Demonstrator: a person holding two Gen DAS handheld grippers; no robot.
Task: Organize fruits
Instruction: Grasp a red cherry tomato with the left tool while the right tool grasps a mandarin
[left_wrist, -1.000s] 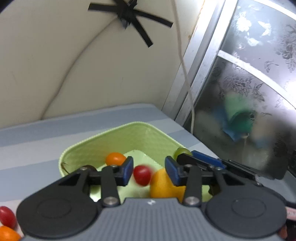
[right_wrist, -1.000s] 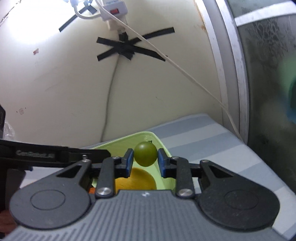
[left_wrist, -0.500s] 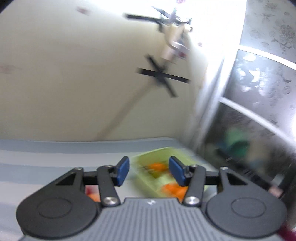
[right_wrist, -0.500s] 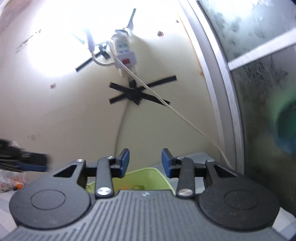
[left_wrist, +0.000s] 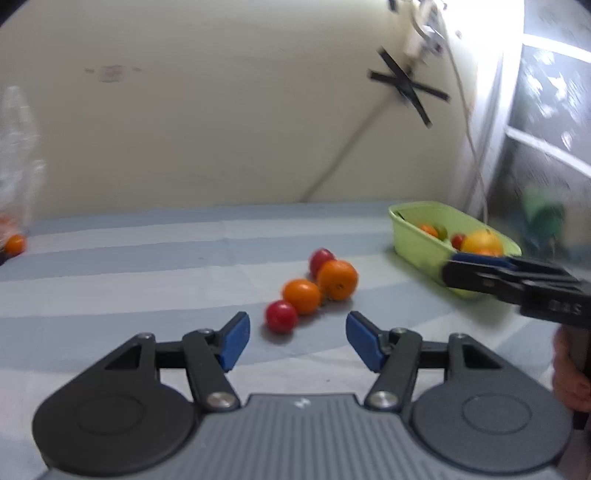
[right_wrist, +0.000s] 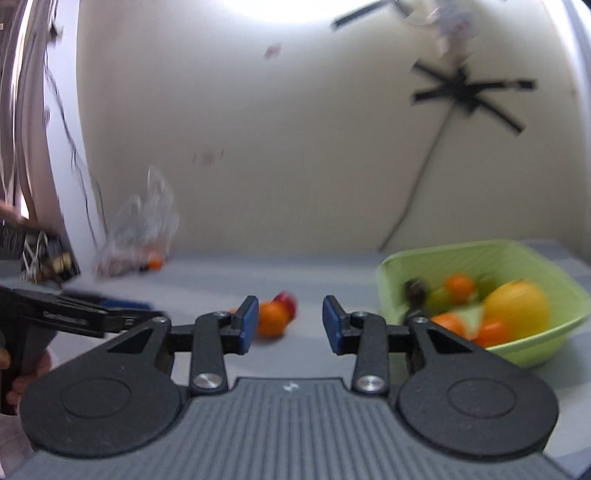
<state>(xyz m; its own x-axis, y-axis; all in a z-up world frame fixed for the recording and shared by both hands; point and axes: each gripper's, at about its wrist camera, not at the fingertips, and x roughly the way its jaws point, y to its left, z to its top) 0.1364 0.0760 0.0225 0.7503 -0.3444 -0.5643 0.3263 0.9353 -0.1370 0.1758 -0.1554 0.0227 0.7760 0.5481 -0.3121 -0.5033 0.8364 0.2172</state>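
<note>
Both hand-held grippers have left the tub (jaws spread, empty); left hand-held gripper nearer the red tomato, just ahead.

The pale green plastic bin looks smooth with a slight sheen. The blue-and-white striped cloth covering the surface is matt. The red and orange round fruits have glossy skins. A crinkled clear plastic bag glints near the far left edge.
</note>
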